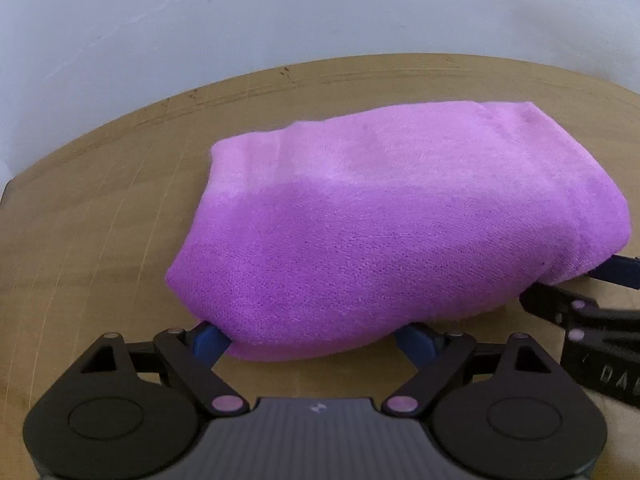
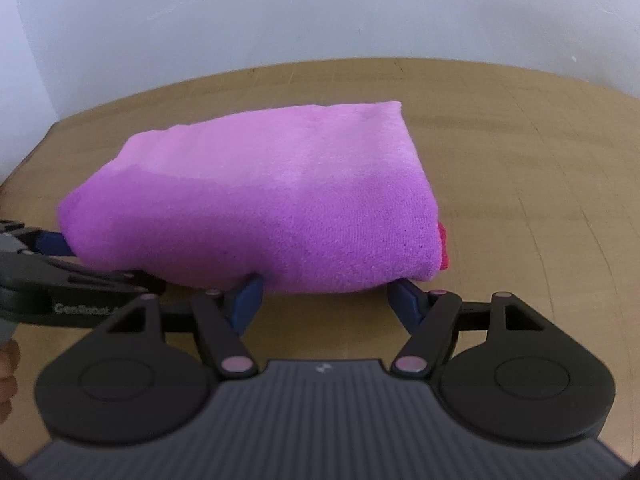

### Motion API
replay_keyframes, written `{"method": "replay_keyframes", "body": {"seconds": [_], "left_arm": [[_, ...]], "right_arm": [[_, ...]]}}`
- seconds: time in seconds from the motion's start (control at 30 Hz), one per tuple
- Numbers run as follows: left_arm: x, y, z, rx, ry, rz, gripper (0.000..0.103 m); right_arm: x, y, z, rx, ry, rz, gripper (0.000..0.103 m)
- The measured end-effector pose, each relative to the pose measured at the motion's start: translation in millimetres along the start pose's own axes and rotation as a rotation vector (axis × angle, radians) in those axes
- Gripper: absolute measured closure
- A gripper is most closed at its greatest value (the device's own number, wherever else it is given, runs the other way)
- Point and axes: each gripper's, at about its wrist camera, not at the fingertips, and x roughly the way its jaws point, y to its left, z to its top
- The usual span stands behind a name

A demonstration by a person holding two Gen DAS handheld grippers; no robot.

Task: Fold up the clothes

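One folded purple cloth (image 1: 384,216), two grippers, one wooden table (image 1: 100,240).
The cloth lies on the table; left gripper (image 1: 314,340) and right gripper (image 2: 326,294) stand spread wide at its near edge, gripping nothing.

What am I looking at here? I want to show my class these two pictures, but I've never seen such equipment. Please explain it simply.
These are hand-held tools, not a robot: a person carries a left gripper and a right gripper, each with a camera looking along its jaws. One picture comes from each camera. A folded purple cloth lies on a wooden table by a white wall. Both pairs of jaws stand wide open at the cloth's near edge, their blue tips tucked partly beneath it. Nothing is clamped.
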Motion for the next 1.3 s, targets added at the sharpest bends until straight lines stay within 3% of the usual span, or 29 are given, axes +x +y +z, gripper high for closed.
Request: {"method": "replay_keyframes", "body": {"seconds": [0.37, 0.53, 0.63, 0.77, 0.9, 1.3], "left_arm": [[70, 6, 114, -0.041, -0.019, 0.078, 0.013], [68, 11, 118, -0.06, -0.014, 0.067, 0.013], [47, 10, 101, -0.041, -0.027, 0.05, 0.013], [3, -2, 62, -0.013, -0.04, -0.004, 0.013], [-24, -24, 43, -0.003, -0.032, -0.062, 0.013], [-163, -15, -93, -0.07, -0.01, -0.103, 0.013]], "right_arm": [[98, 4, 87, -0.013, -0.042, -0.03, 0.03], [104, 4, 98, 0.02, -0.036, -0.024, 0.032], [92, -2, 92, 0.039, -0.05, -0.01, 0.032], [44, 0, 63, 0.02, -0.085, -0.005, 0.032], [-2, 14, 37, -0.002, -0.082, 0.012, 0.032], [-155, 52, -72, 0.065, -0.049, 0.0, 0.032]]}}
